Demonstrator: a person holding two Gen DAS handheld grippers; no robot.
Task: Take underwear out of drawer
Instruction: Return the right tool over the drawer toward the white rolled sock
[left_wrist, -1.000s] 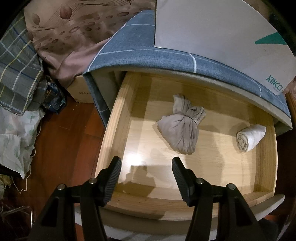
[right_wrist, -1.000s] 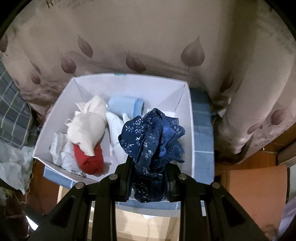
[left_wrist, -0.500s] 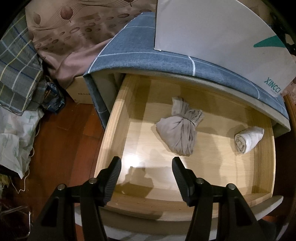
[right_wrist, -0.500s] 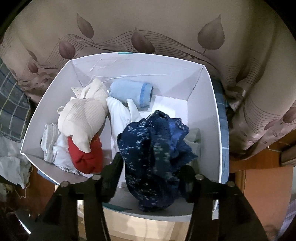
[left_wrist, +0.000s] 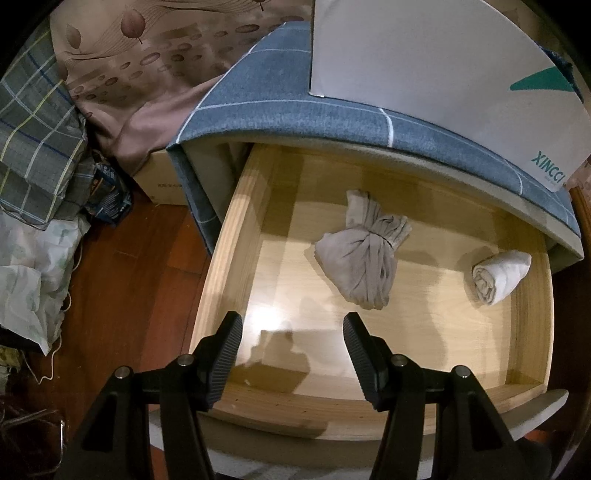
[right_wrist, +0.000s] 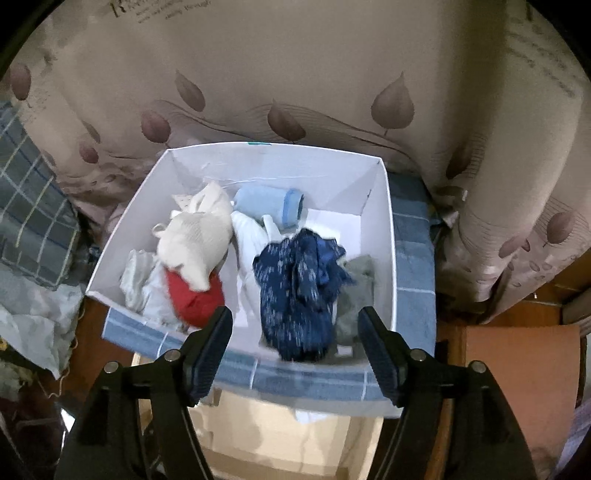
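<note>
**Navy underwear lying in the white box, two pieces left in the drawer**

The right gripper (right_wrist: 295, 345) is being held above a white box (right_wrist: 388, 236) on a blue checked cabinet top (right_wrist: 413, 295); its jaws are opening, and nothing is being pinched between them. The navy patterned underwear (right_wrist: 299, 291) is lying inside the box beside other rolled garments. The left gripper (left_wrist: 291, 352) is being held spread and empty over the open wooden drawer (left_wrist: 229, 240), where a knotted beige piece (left_wrist: 364, 258) and a rolled white piece (left_wrist: 500, 275) are lying well apart.
</note>
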